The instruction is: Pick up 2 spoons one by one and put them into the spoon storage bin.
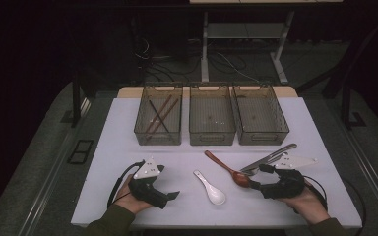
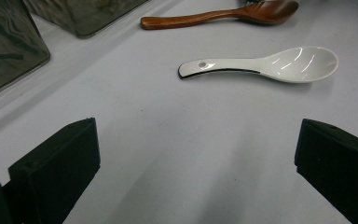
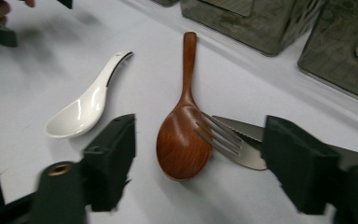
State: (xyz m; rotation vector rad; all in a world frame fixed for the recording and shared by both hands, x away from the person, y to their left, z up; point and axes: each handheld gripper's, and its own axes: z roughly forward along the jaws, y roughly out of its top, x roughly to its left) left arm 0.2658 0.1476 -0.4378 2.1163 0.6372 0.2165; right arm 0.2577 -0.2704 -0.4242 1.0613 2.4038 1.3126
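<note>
Sorting of cutlery into bins, judged at the approach-to-grasp step. Left hand-held gripper (image 1: 173, 195), jaws wide apart and empty, resting near the tabletop's (image 1: 123, 147) front-left corner, facing the white ceramic spoon (image 2: 265, 64). Wooden spoon (image 3: 182, 140) near front centre, fork (image 3: 223, 140) tines overlapping its bowl, bracketed by right hand-held gripper (image 3: 198, 163), jaws apart, not yet clamped. Next: lowering, closing on the bowl without snagging the fork. No legible writing.
</note>
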